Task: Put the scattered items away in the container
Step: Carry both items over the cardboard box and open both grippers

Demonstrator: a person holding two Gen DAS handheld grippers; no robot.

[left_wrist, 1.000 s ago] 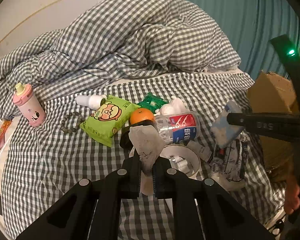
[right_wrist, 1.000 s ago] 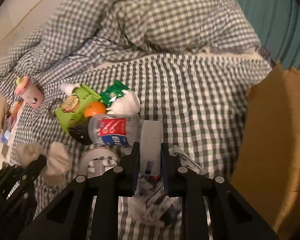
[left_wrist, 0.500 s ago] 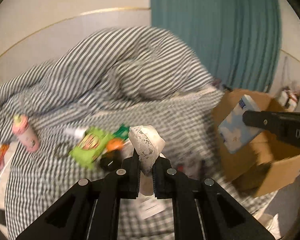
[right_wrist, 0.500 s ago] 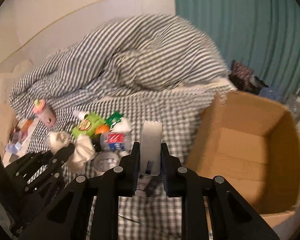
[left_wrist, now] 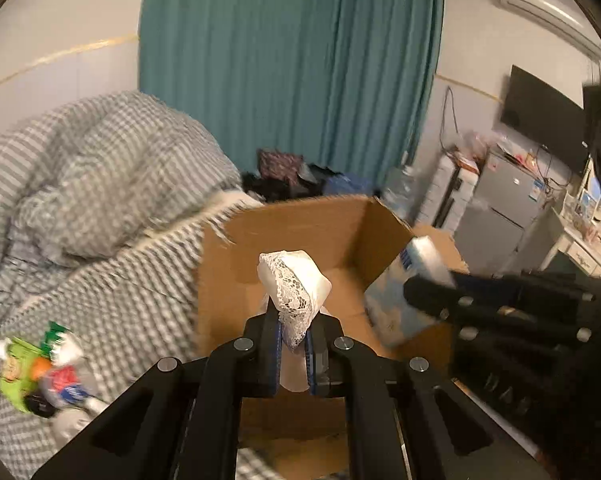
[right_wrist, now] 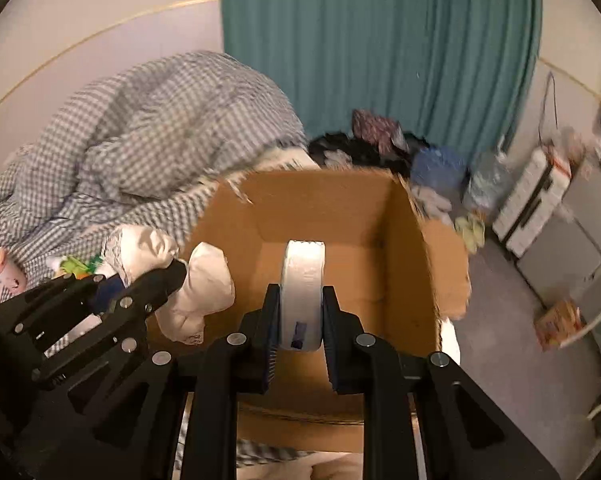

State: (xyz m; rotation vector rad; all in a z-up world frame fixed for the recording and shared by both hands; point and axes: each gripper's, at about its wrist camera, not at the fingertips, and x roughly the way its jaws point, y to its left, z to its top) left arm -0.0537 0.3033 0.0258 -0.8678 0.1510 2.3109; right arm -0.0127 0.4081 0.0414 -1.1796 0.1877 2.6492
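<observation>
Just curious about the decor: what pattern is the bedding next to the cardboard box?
A grey-and-white check on the bedding, clearest in the right wrist view.

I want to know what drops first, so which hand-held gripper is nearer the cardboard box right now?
Right. The right hand-held gripper, shut on a tissue pack, is over the cardboard box opening. The left hand-held gripper, shut on white lacy cloth, is at its bed-side edge.

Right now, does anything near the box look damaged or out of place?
The cardboard box has a ragged, torn right rim. Clothes lie heaped behind it on the floor, and several items remain scattered on the bed.
</observation>
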